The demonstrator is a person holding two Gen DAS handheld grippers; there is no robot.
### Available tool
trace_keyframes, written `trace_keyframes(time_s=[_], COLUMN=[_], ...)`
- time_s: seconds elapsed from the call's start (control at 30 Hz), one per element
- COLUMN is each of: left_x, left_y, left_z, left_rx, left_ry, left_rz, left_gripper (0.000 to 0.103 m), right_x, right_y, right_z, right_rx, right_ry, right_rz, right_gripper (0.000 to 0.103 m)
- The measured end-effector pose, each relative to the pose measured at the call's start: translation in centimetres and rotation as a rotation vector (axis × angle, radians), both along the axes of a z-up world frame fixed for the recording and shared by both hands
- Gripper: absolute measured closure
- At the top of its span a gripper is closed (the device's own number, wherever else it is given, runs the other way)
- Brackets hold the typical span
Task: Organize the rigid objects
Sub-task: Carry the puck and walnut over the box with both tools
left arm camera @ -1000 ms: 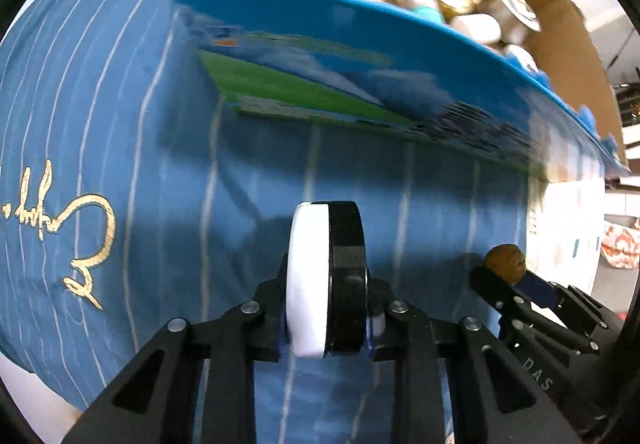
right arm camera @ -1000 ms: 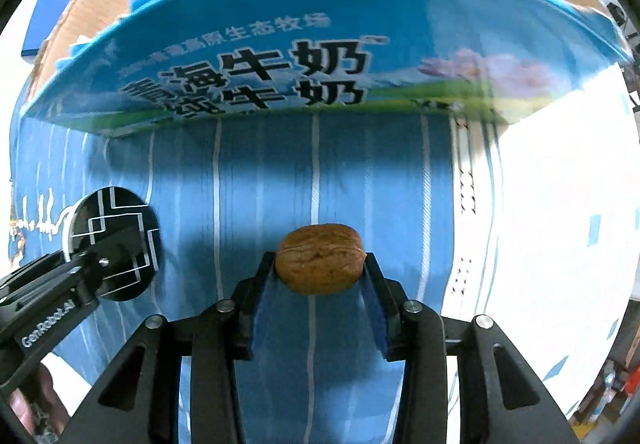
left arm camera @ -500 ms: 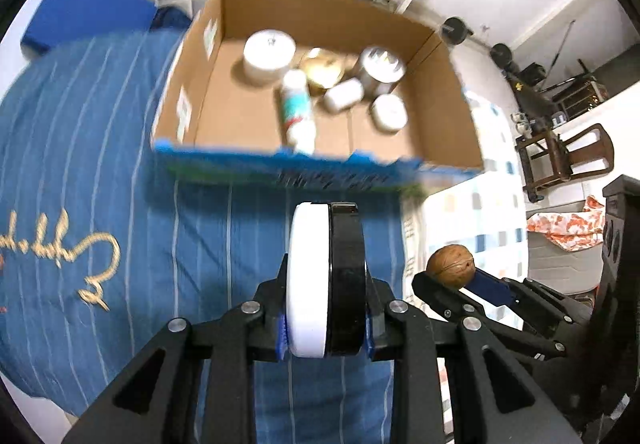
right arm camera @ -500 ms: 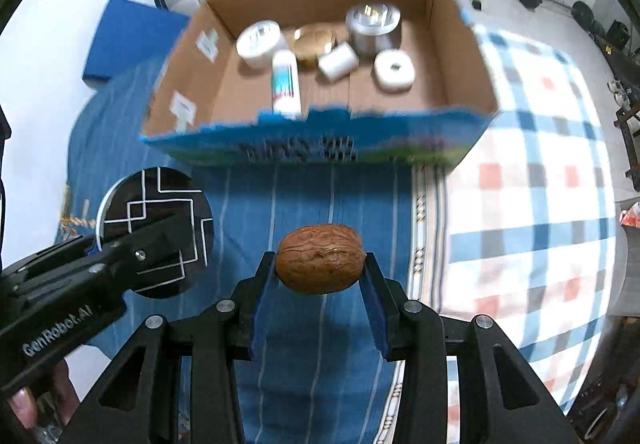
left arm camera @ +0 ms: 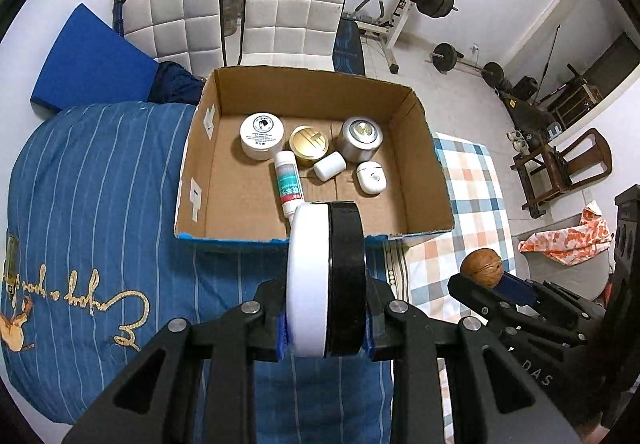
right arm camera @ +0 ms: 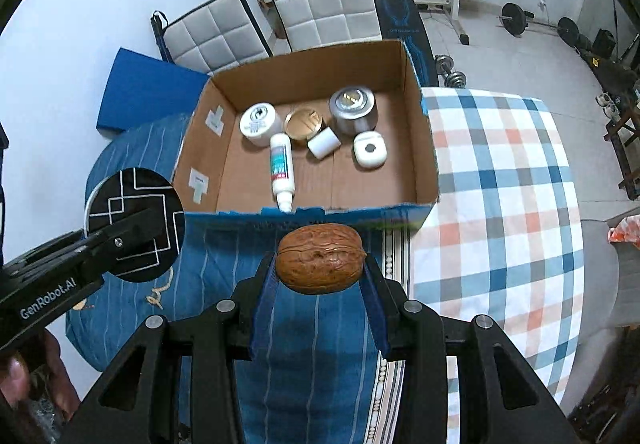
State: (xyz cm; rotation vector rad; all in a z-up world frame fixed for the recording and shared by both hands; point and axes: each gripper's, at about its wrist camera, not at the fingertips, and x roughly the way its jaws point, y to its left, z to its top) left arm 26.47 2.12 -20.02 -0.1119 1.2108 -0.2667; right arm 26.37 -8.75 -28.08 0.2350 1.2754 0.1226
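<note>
- Left tool (left arm camera: 326,340): black fingers with blue pads are clamped on a round, flat tin (left arm camera: 326,280), smooth white on one half and black on the other, held on edge above the striped blue bedspread (left arm camera: 100,184).
- Right tool (right arm camera: 320,328): a wrinkled brown walnut (right arm camera: 320,258) is pinched between its pads.
- An open cardboard box (right arm camera: 424,164) lies beyond on the bed, with jars, a bottle and small cases inside.
</note>
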Motion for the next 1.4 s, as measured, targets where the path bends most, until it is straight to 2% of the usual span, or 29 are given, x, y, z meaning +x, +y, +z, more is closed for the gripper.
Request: trace_keyframes(time_s=[0.13, 0.3, 0.57, 0.73, 1.07, 1.2, 1.4], left_x=[1.0, 2.9, 7.9, 11.3, 15.7, 16.4, 16.4], left_y=[-0.2, -0.6, -0.1, 0.9, 1.5, 1.9, 2.3], left_z=[0.4, 0.3, -1.7, -5.1, -14.2, -16.9, -19.7], left_rx=[0.001, 0.002, 0.011, 0.026, 0.056, -0.012, -0.032], left_ry=[-0.005, -0.007, 0.018, 0.079, 0.287, 0.36, 0.429], left_rz=[-0.004, -0.011, 0.002, 0.019, 0.005, 0.025, 0.03], left_gripper=[0.079, 0.079, 0.079, 0.079, 0.079, 0.079, 0.079], right_x=[0.7, 2.6, 7.8, 11.4, 16.3, 17.1, 17.7], right_y=[-0.3, -0.5, -0.3, -0.3, 1.3, 2.4, 3.8], right_z=[1.0, 0.7, -2.3, -6.6, -14.5, -16.2, -18.8], right_rx=[0.008, 0.019, -0.005, -0.013, -0.027, -0.064, -0.095], right_ry=[-0.005, 0.003, 0.04, 0.114, 0.287, 0.313, 0.386], right_rz=[0.001, -0.008, -0.01, -0.013, 0.01, 0.047, 0.094], right_gripper=[0.06, 0.06, 0.06, 0.06, 0.06, 0.06, 0.06])
